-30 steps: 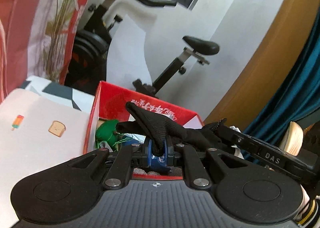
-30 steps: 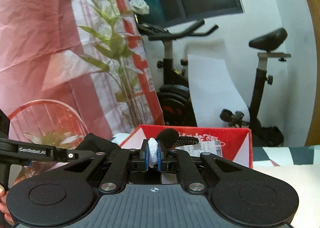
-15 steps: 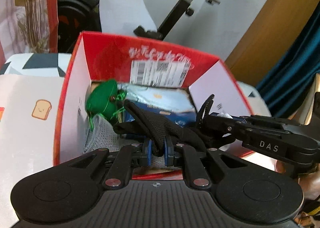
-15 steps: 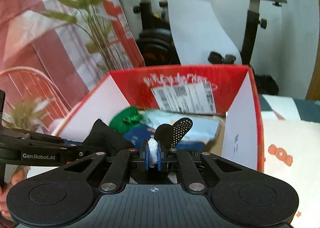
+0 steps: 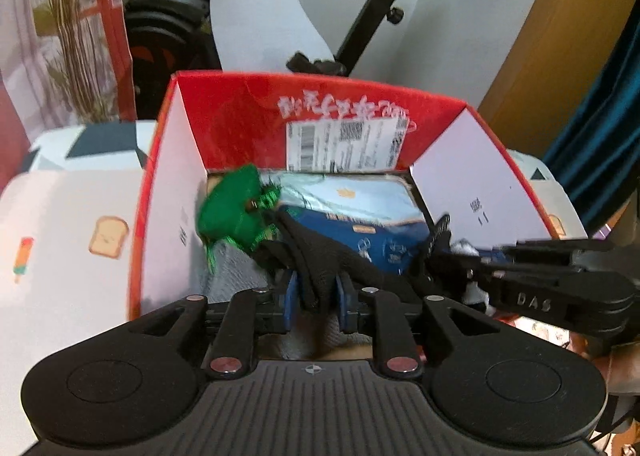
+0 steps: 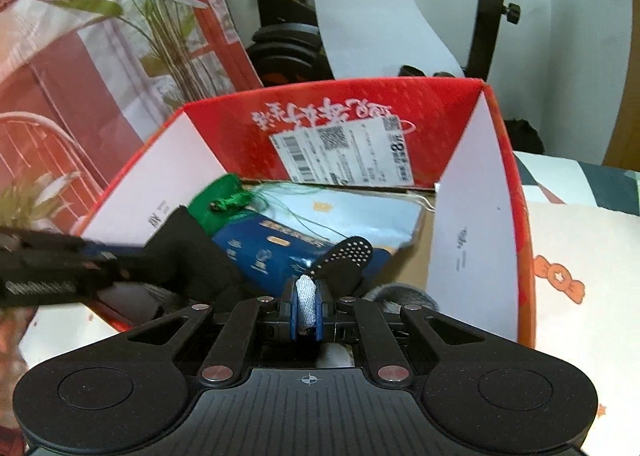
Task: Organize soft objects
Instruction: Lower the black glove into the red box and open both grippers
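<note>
A black glove hangs between both grippers over the open red box. My left gripper is shut on one part of the glove. My right gripper is shut on the glove's white cuff, with a dotted fingertip sticking up beyond it. Inside the box lie a green pouch, a blue packet, a light blue packet and grey cloth. The box shows in the right wrist view too.
The box stands on a white cloth printed with toast and ice lollies. An exercise bike, a potted plant and a red and white curtain stand behind. A teal curtain hangs at right.
Both grippers have tipped down and moved closer over the box with the glove, so the box's inside now shows. Both stay shut on the glove.
</note>
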Demonstrator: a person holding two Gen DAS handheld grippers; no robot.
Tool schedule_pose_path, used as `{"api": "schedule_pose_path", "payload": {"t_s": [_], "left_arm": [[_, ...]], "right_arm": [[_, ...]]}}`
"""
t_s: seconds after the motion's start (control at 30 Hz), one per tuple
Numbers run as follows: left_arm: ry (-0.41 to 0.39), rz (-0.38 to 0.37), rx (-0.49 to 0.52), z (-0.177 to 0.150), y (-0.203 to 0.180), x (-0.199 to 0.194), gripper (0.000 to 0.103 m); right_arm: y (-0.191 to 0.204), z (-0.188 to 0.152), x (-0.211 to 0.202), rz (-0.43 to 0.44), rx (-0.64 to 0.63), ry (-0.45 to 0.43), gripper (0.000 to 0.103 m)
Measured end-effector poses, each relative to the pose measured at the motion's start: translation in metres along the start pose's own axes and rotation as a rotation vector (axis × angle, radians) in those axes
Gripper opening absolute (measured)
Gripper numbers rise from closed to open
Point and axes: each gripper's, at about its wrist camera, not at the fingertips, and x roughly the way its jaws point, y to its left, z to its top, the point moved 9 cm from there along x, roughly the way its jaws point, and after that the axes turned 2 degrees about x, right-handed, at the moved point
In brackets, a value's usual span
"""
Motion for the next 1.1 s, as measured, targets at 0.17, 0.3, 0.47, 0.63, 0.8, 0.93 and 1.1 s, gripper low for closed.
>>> {"api": "schedule_pose_path", "payload": {"t_s": [0.17, 0.3, 0.47, 0.63, 0.8, 0.93, 1.1], "left_arm": [[-0.064, 0.063, 0.029, 0.015, 0.001, -0.015, 0.04], [-0.112, 0.073, 0.029, 0.024, 0.004, -0.027, 0.04], [-0.113, 0.09, 0.044, 0.023, 0.0, -0.029, 0.04], [-0.119, 0.094, 0.056, 0.015, -0.004, -0.034, 0.04], [-0.129, 0.109, 0.071, 0.013, -0.005, -0.038, 0.041], [-0.14, 0.123, 0.067, 0.012, -0.005, -0.044, 0.048], [-0.163, 0.14, 0.063, 0.012, -0.004, -0.054, 0.065]], "right_arm": [[-0.001, -0.001, 0.003, -0.009, 0.003, 0.017, 0.008], [0.0, 0.001, 0.007, -0.006, 0.021, 0.035, 0.008], [-0.003, -0.002, 0.011, 0.001, 0.058, 0.054, 0.008], [-0.008, -0.005, 0.007, -0.038, 0.056, 0.063, 0.009], [-0.007, -0.002, -0.005, -0.108, 0.02, 0.037, 0.019], [-0.006, 0.002, -0.021, -0.147, -0.004, -0.005, 0.031], [-0.002, 0.007, -0.042, -0.154, -0.02, -0.065, 0.053]]}}
